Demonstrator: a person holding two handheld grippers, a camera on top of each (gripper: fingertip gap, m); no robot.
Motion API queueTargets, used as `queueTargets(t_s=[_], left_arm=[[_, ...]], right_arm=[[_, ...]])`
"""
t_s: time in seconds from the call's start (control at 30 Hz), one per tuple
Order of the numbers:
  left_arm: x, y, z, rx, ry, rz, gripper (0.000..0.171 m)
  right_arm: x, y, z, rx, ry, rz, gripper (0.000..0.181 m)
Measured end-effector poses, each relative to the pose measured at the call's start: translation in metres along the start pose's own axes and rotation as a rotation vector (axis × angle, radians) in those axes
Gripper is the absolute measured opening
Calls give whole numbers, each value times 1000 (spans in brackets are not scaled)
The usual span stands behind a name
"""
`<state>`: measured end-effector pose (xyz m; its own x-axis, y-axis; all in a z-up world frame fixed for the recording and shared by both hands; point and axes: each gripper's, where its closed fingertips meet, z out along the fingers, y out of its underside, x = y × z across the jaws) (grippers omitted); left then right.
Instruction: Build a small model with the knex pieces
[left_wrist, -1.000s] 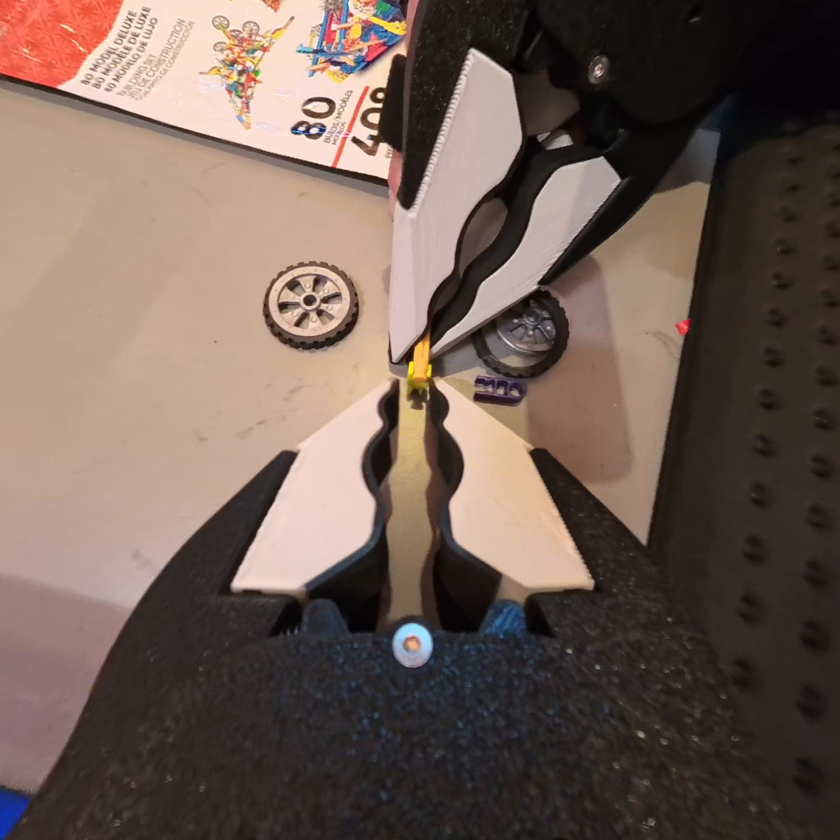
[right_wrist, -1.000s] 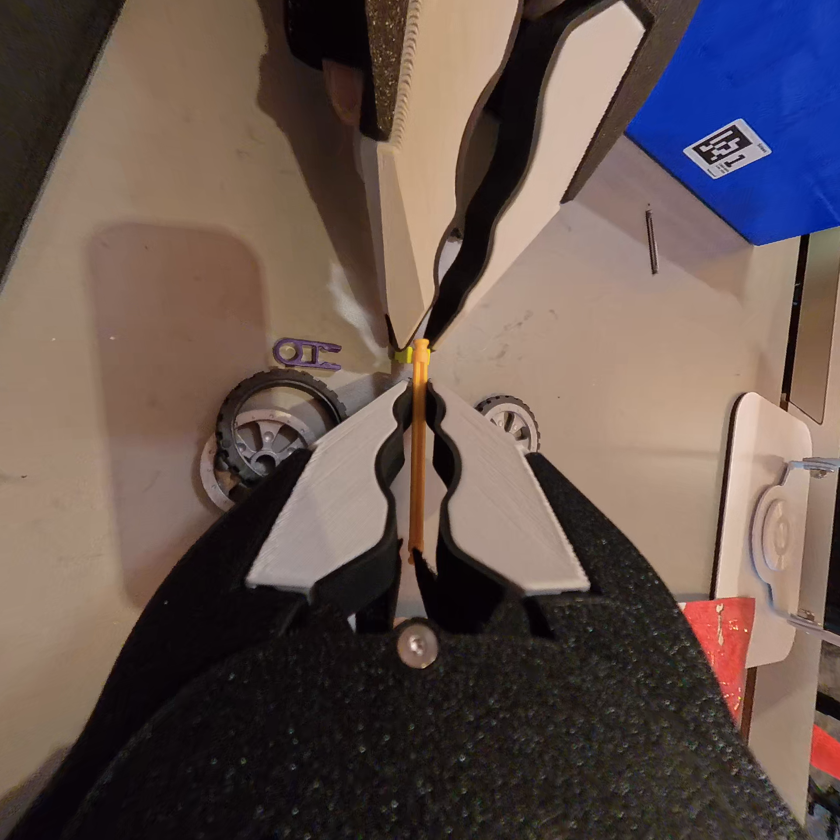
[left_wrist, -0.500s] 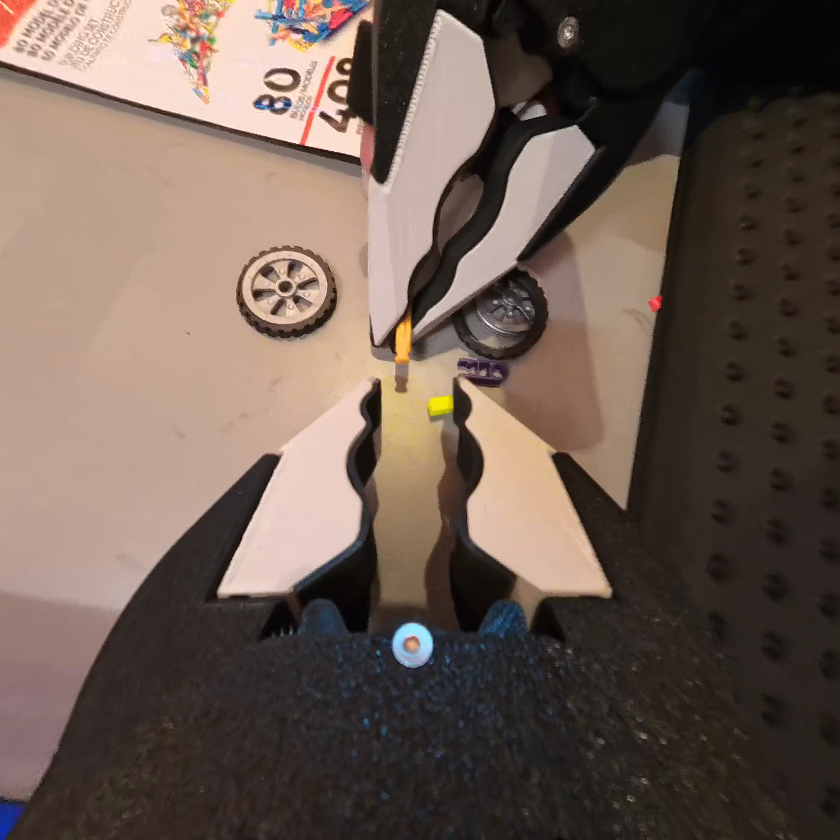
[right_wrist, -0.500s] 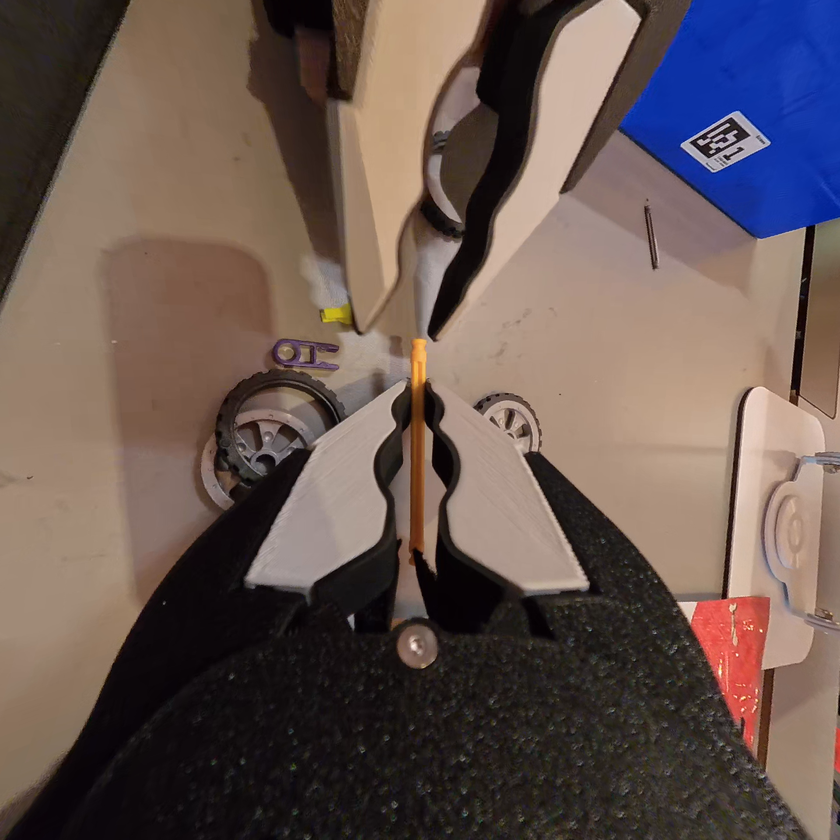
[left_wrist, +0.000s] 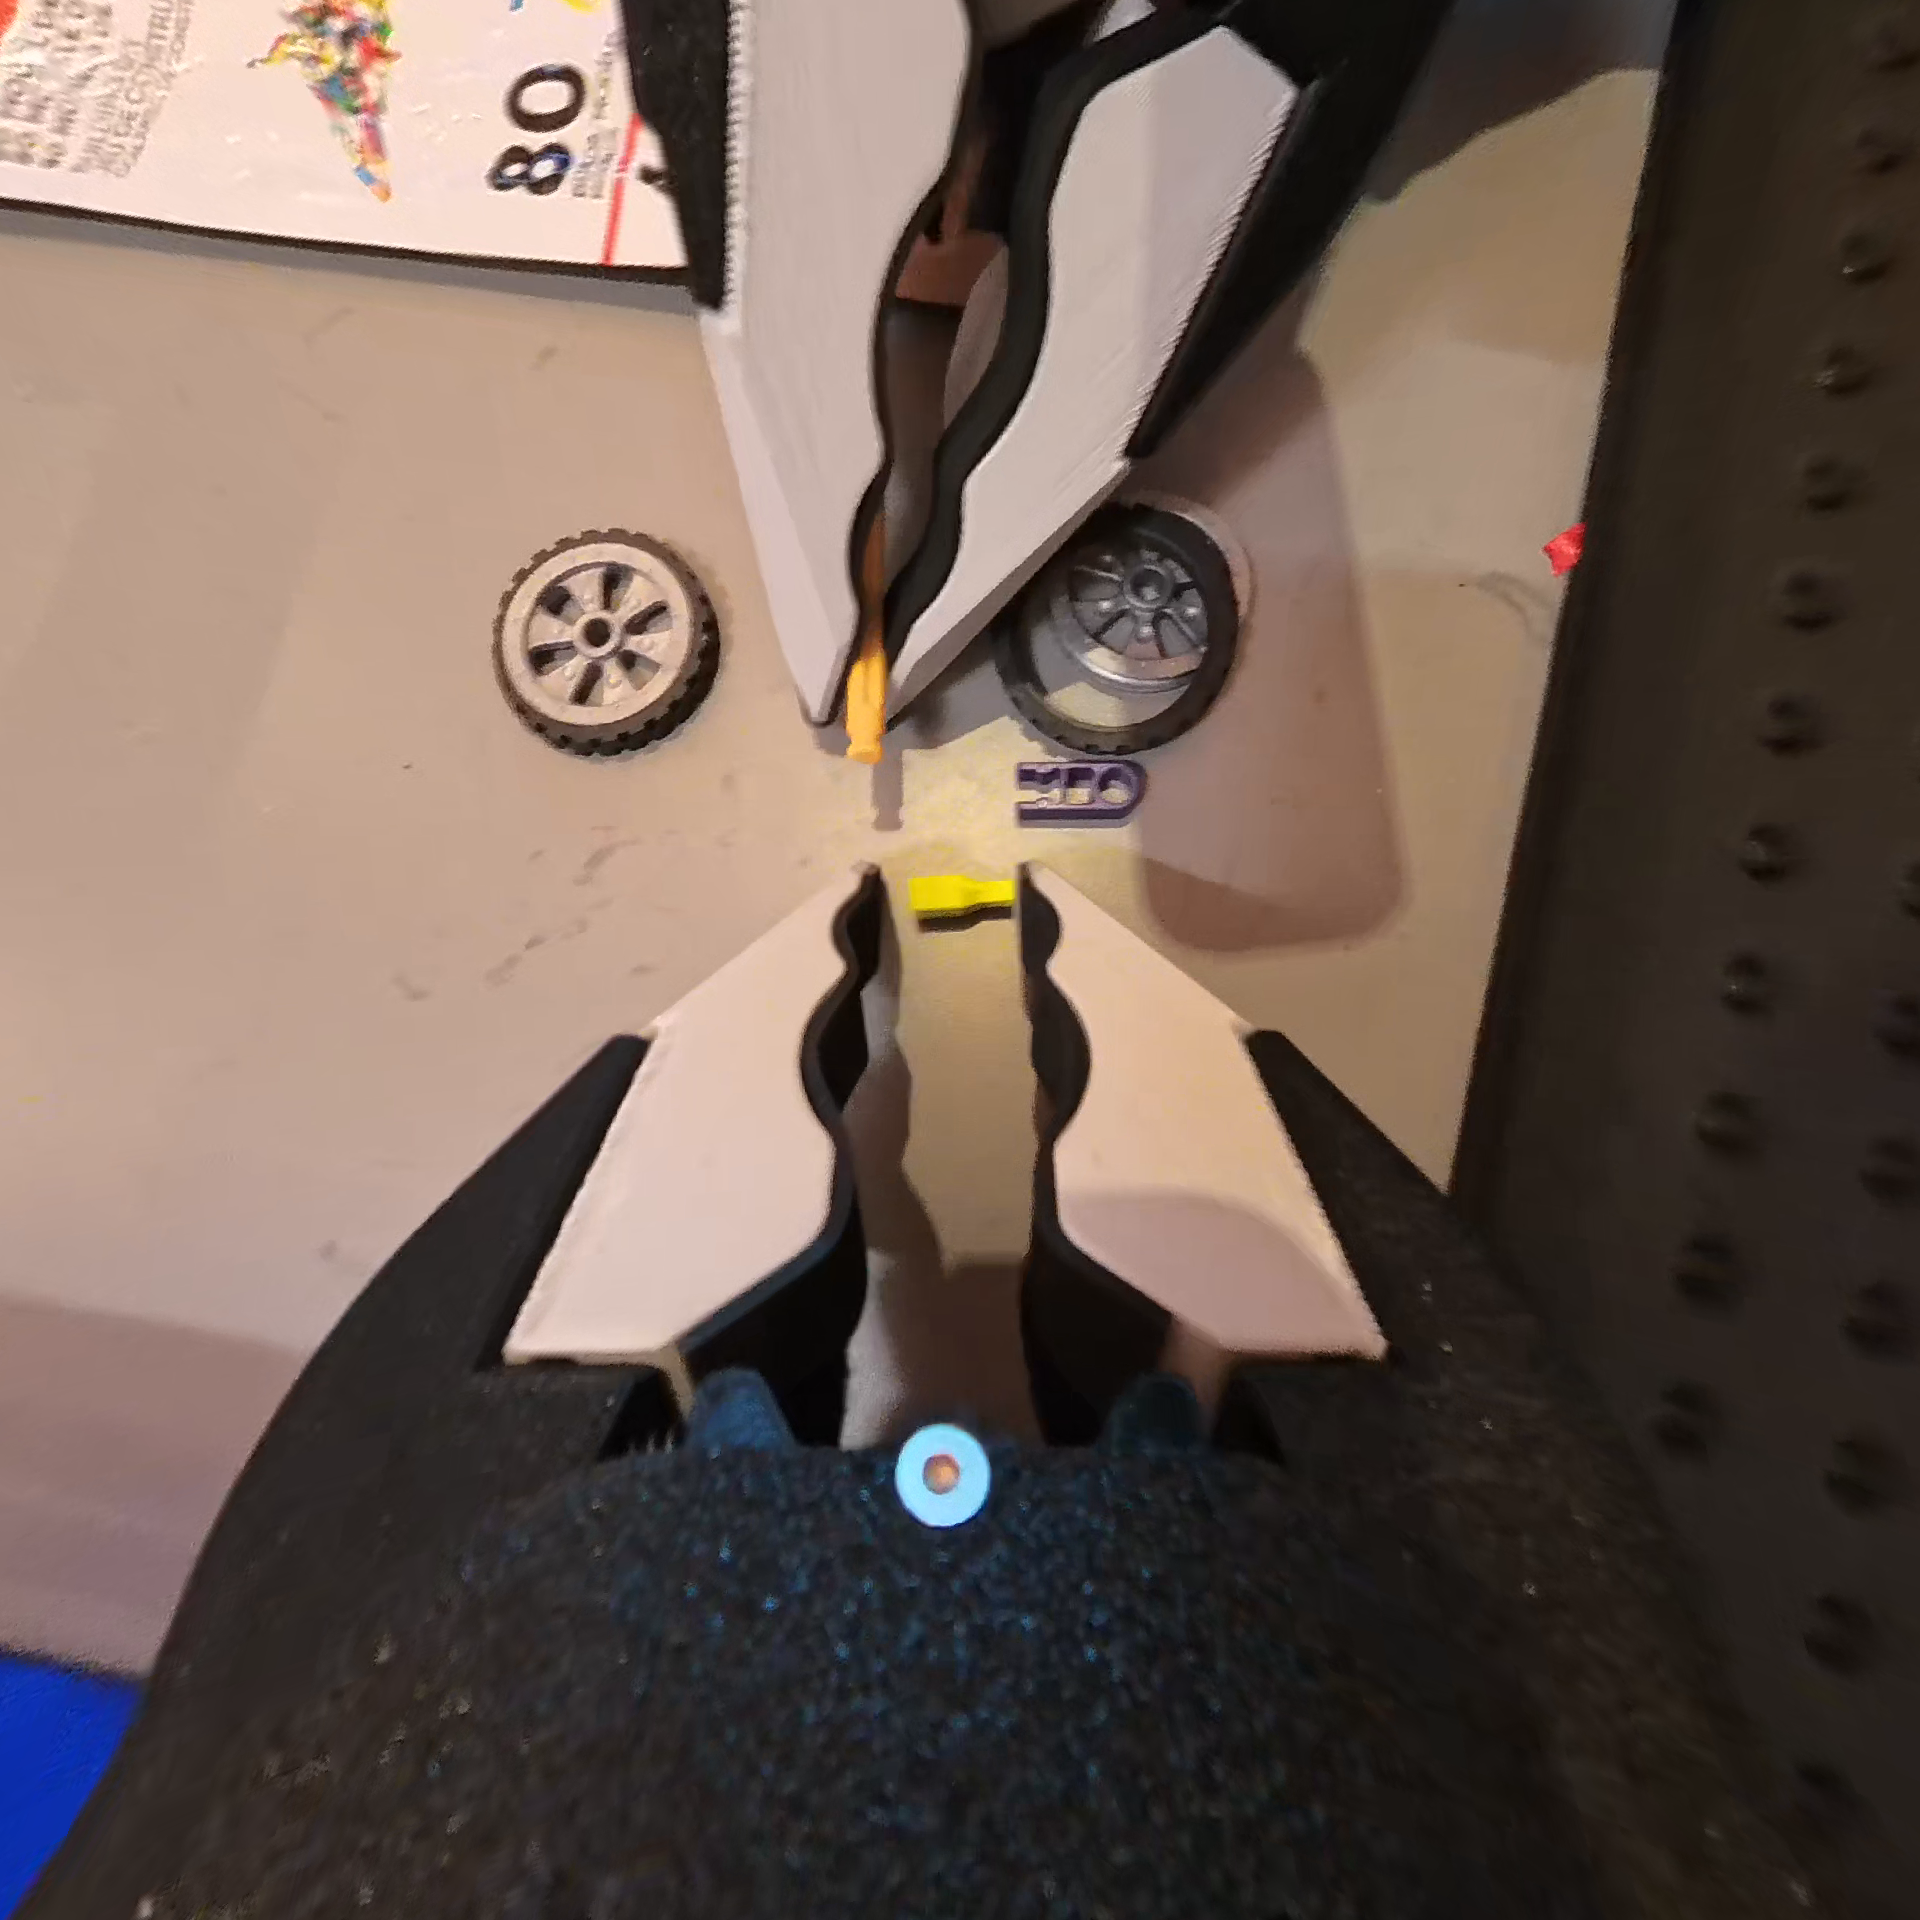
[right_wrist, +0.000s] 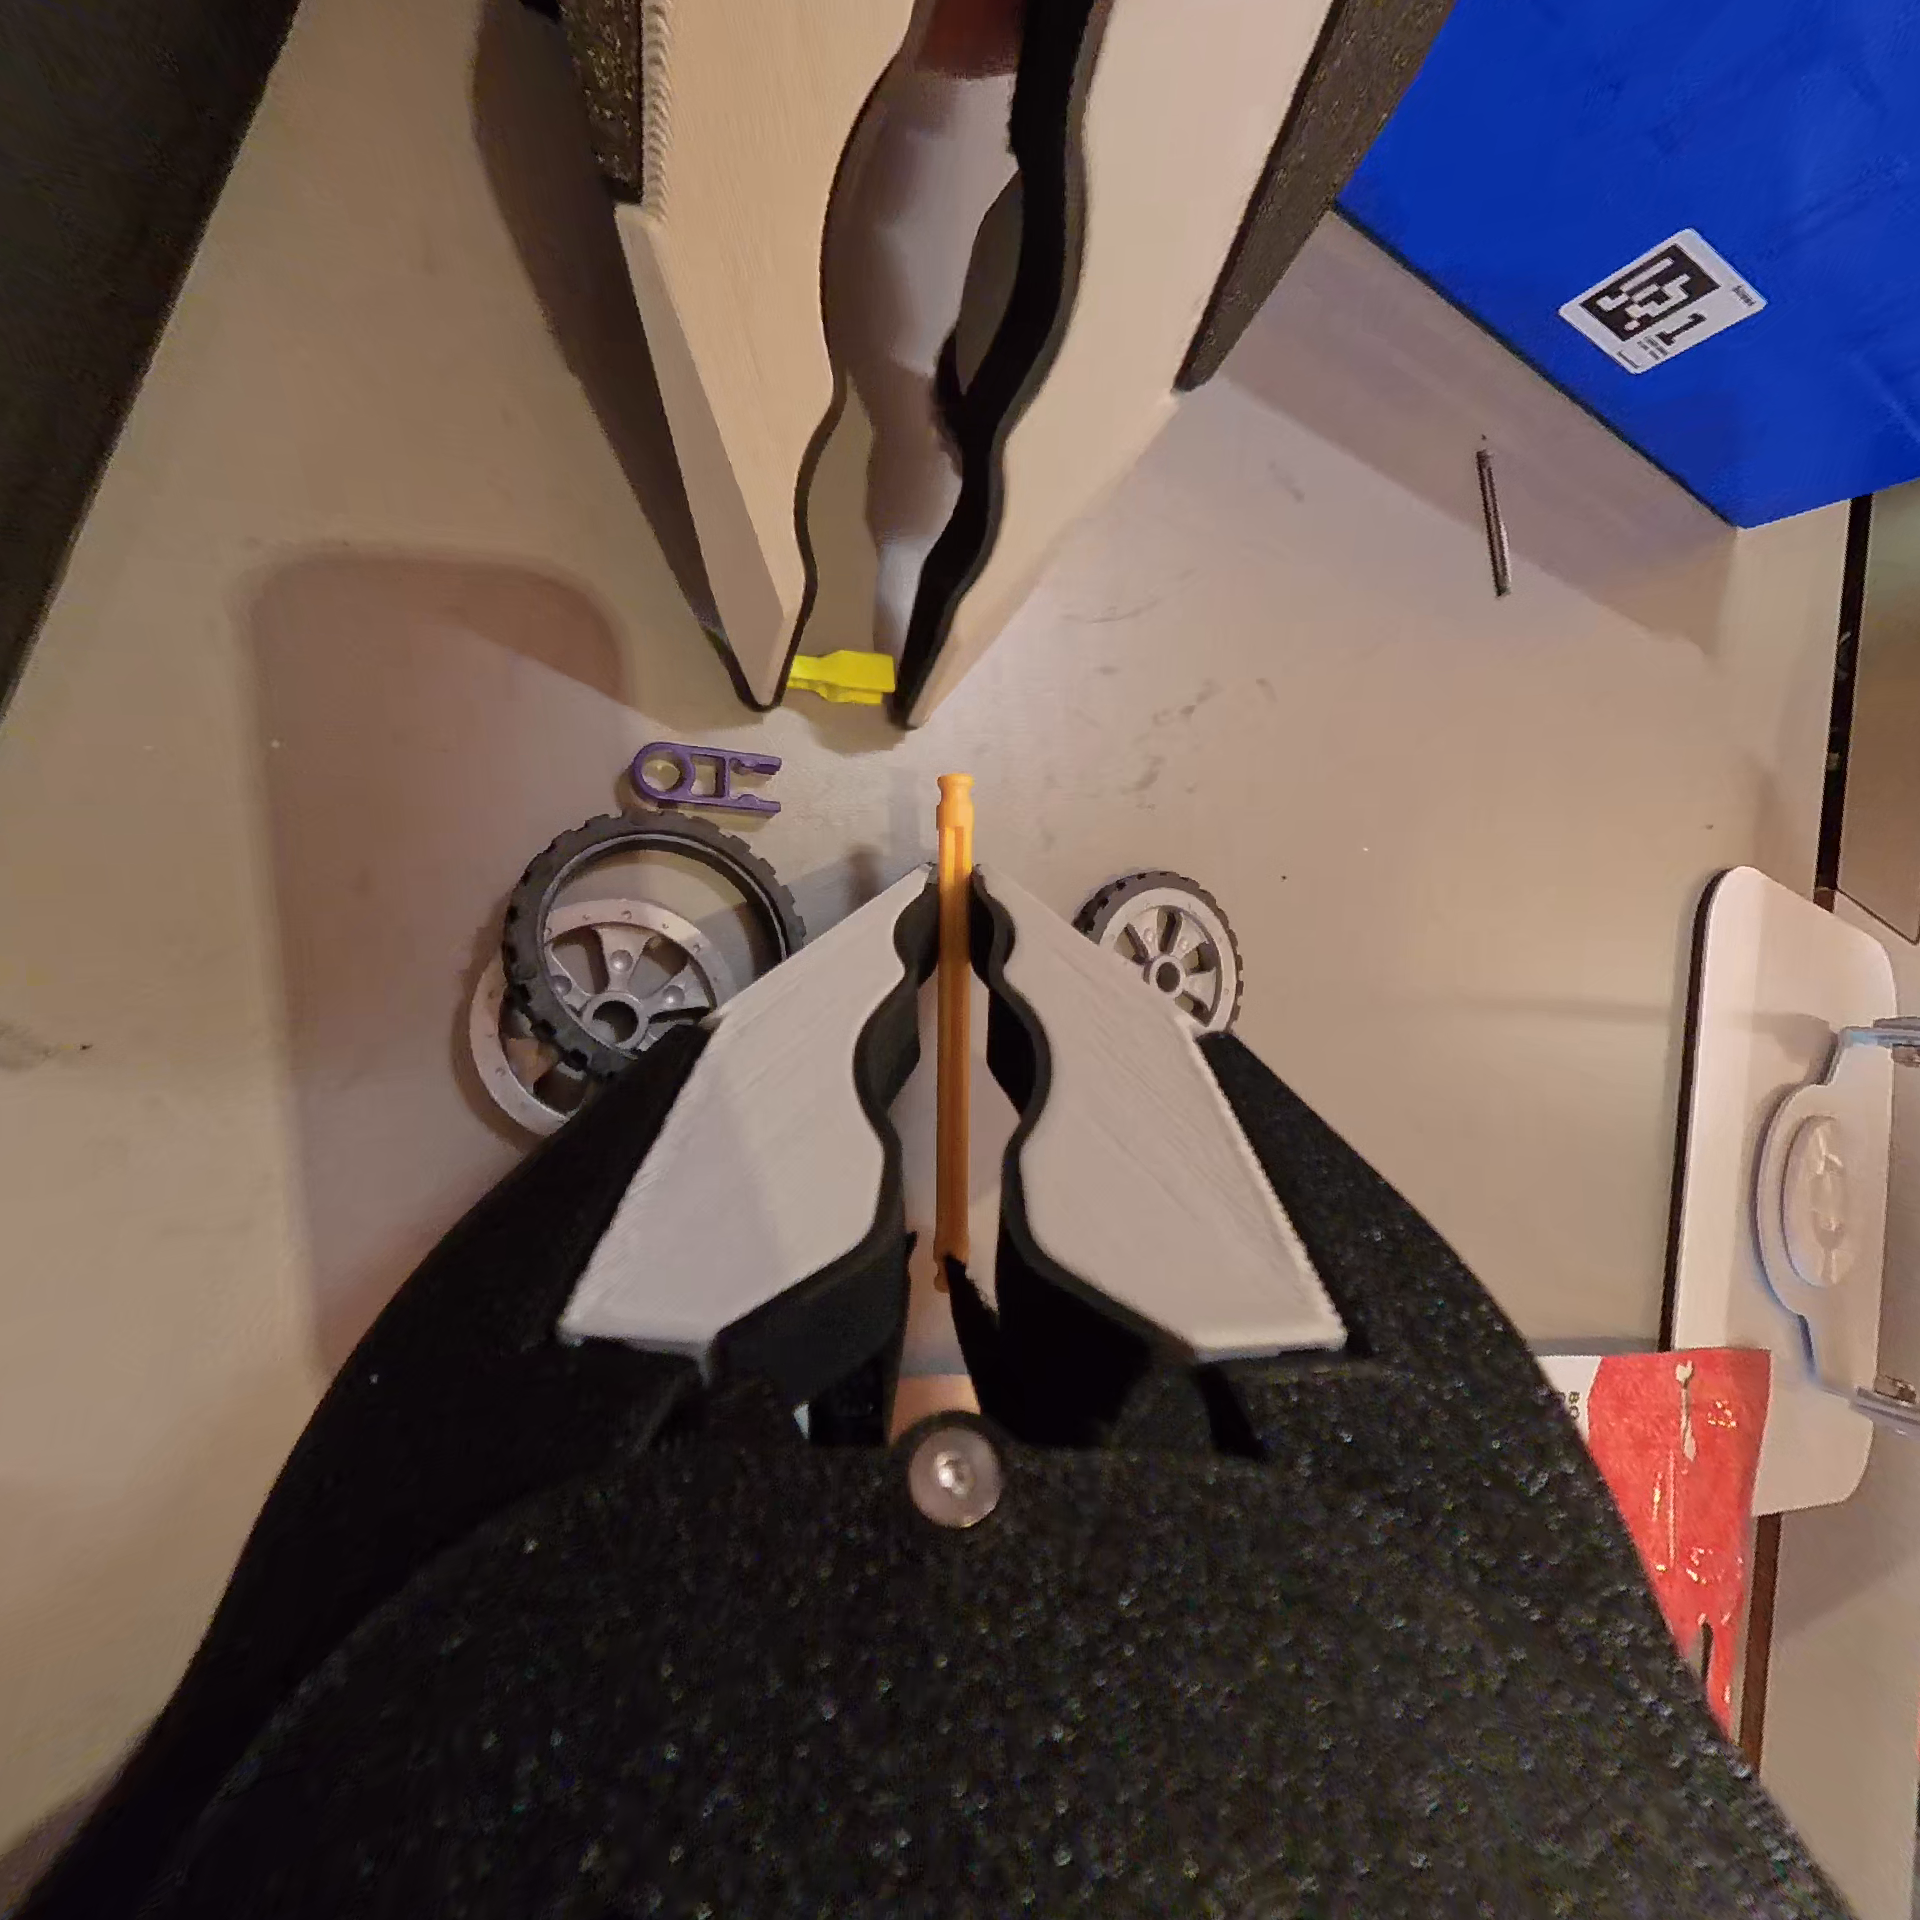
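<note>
My right gripper (right_wrist: 952, 878) is shut on a thin orange rod (right_wrist: 953, 1018), whose tip sticks out past the fingertips. It also shows in the left wrist view (left_wrist: 865, 712), with the rod's tip (left_wrist: 864, 717) showing. My left gripper (left_wrist: 948, 883) is open and empty. A small yellow connector (left_wrist: 961, 896) lies on the table between its fingertips. In the right wrist view the left gripper (right_wrist: 831, 701) stands opposite, with the yellow connector (right_wrist: 844, 673) between its tips. A purple connector (right_wrist: 707, 779) lies beside it.
A small grey wheel (left_wrist: 606, 657) and a larger wheel (left_wrist: 1130, 636) lie on the beige table (left_wrist: 260, 883). A printed box (left_wrist: 312, 114) sits far left, a black studded mat (left_wrist: 1766, 935) on the right. The right wrist view shows a blue box (right_wrist: 1621, 229) and a white tray (right_wrist: 1787, 1174). Across from one pair of fingers to the other is roughly 4 cm. Between my right fingertips and the small grey wheel (left_wrist: 606, 657) there is roughly 4 cm. Look for it in the right wrist view (right_wrist: 1155, 956) too.
My left gripper opened and let go of the yellow connector, which now lies on the table. The grippers drew apart; the orange rod stays in my right gripper.
</note>
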<state>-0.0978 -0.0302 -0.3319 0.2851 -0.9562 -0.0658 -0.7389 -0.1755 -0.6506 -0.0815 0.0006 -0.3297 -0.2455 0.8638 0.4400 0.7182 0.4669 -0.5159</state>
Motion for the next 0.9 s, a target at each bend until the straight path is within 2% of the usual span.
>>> queueTargets(t_s=[0.07, 0.17, 0.37, 0.57, 0.6, 0.7, 0.9], left_arm=[[-6, 2, -3, -16, -39, -7, 37], [-7, 4, -6, -19, -51, -30, 39], [-7, 8, -7, -63, -117, -88, 29], [2, 4, -4, -34, -173, -152, 22], [2, 3, -3, -28, -182, -158, 14], [3, 0, 0, -27, -190, -152, 5], [-3, -2, 1, -17, -237, -163, 12]], right_arm=[[0, 1, 0, -5, 2, 0, 4], [0, 0, 0, -9, 3, 4, 4], [1, 0, 1, -15, 6, 20, 4], [4, 1, 2, -25, 20, 36, 4], [3, 0, 2, -23, 17, 39, 4], [3, -1, 3, -29, 15, 49, 4], [2, -1, 3, -26, 1, 88, 4]])
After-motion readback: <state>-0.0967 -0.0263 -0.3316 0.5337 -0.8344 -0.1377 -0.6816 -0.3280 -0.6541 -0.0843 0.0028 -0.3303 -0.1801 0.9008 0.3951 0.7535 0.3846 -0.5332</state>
